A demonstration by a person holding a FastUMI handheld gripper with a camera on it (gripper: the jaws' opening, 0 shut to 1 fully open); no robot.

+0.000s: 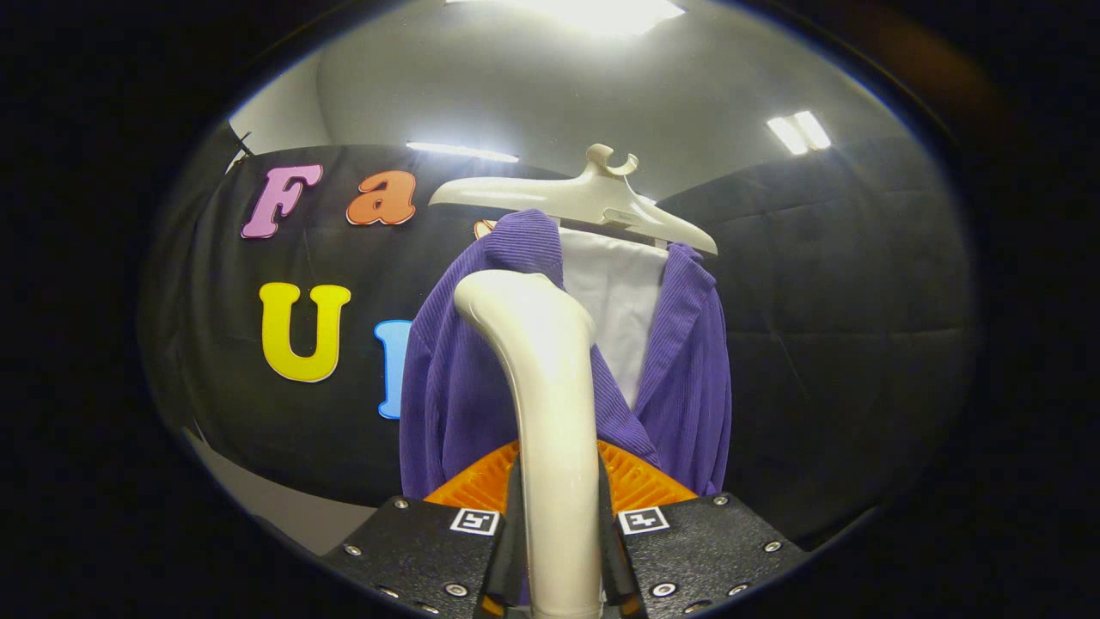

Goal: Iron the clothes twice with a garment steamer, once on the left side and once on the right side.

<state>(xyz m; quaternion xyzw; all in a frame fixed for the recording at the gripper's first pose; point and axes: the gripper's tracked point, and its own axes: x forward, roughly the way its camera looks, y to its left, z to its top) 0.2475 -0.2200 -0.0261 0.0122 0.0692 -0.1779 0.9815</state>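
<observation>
A purple ribbed jacket (pixel 447 378) over a white inner panel (pixel 619 301) hangs on a pale plastic hanger (pixel 567 198) just beyond my fingers. My gripper (pixel 557 524) is shut on the cream handle of the garment steamer (pixel 550 404), which stands upright between the fingers. The steamer's head bends toward the jacket's left front, near the collar. Whether the head touches the cloth is hidden by the steamer itself.
The black booth wall (pixel 842 327) closes in behind and to the right of the jacket. A strip of pale floor or tabletop (pixel 284 507) lies low to the left. Ceiling lights (pixel 799 131) shine overhead.
</observation>
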